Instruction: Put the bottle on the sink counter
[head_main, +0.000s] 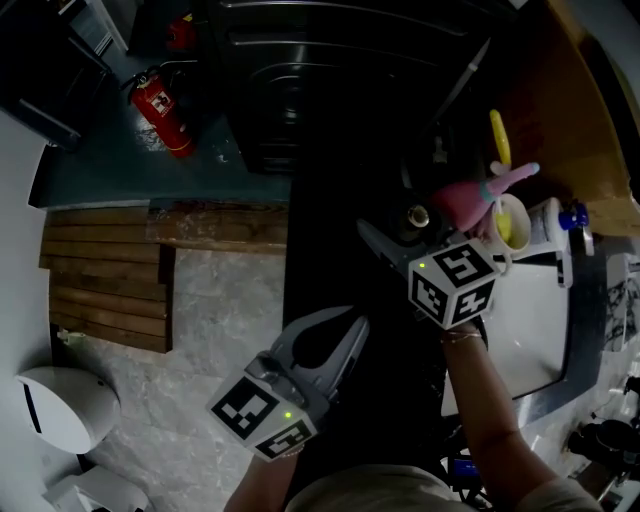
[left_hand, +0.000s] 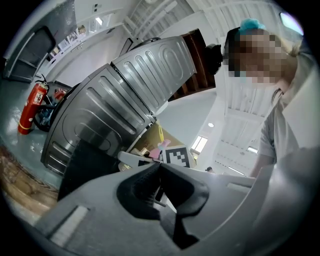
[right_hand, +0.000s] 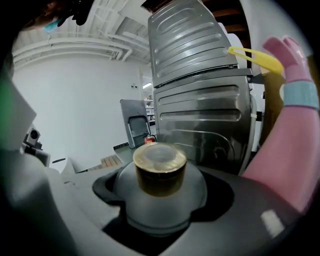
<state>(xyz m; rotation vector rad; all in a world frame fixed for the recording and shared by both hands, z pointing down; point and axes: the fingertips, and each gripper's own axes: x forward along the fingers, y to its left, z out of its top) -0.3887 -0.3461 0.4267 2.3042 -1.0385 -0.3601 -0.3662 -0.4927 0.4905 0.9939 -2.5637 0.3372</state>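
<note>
A frosted grey bottle (right_hand: 160, 200) with a gold cap (right_hand: 159, 167) sits between the jaws of my right gripper (right_hand: 160, 220), which is shut on its body. In the head view only the bottle's gold cap (head_main: 417, 216) shows, ahead of the right gripper (head_main: 400, 240), over the dark counter left of the white sink (head_main: 530, 330). My left gripper (head_main: 356, 326) hangs lower left with its jaws closed together on nothing. In its own view the left gripper (left_hand: 159, 167) shows its tips meeting.
A pink rubber glove (head_main: 470, 200), a yellow cup (head_main: 510, 222) and a blue-capped item (head_main: 572, 215) stand beside the sink. A ribbed steel appliance (right_hand: 200, 100) rises behind. On the floor are a red fire extinguisher (head_main: 160, 110), wooden boards (head_main: 105, 290) and a white bin (head_main: 60, 405).
</note>
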